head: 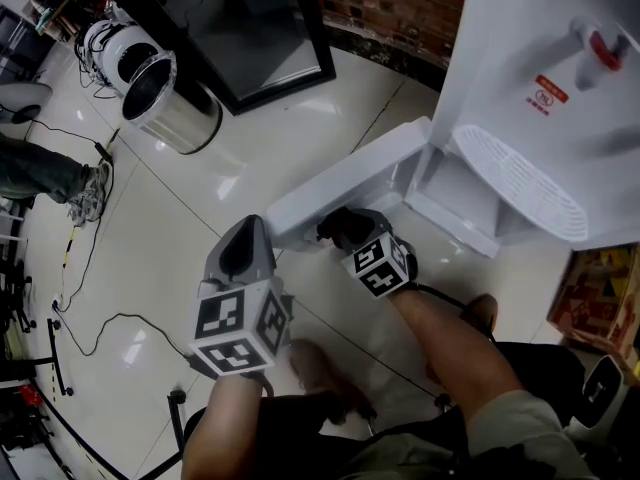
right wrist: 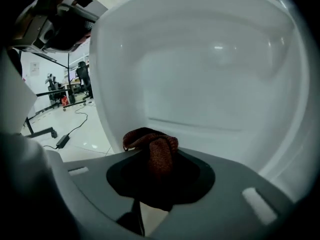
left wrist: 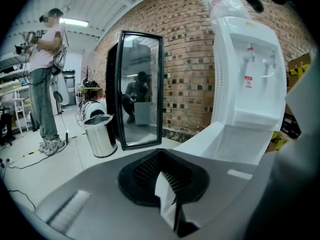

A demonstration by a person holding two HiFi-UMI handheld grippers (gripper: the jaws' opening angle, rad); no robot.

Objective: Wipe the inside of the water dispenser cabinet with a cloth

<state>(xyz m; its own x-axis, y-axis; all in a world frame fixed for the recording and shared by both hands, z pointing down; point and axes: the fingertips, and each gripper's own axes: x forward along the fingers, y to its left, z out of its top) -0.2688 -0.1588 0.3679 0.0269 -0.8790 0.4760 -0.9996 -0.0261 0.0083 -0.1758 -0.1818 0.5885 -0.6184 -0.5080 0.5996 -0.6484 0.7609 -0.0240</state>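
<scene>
We have the cloth (right wrist: 157, 151) in the right gripper (right wrist: 153, 170). Its jaws are part-way closed and pinch a bunched fold of the reddish-brown knit, so a rounded wad sticks out past the tips. In the right gripper view the wad sits close in front of a smooth white moulded panel with rounded corners. We take this panel for the inner face of the open cabinet door (head: 350, 180), though we cannot tell whether the cloth touches it.

In the head view the right gripper (head: 345, 228) is low beside that door, just outside the water dispenser (head: 540, 68), with the open cabinet (head: 452, 190) to its right. The left gripper (head: 250, 232) hangs apart from the door with its jaws fully together on nothing. Its own view looks across the door toward a steel bin (left wrist: 100, 135).

The cloth looks light, limp and slightly grippy, so it should fold around the rounded corners but could slip out of a shallow pinch. We judge the bunched middle the best place to hold it, leaving enough fabric forward to keep the hard jaws off the plastic. The door is hinged and probably light, so firm wiping may swing it, and the free left gripper could steady its edge.
</scene>
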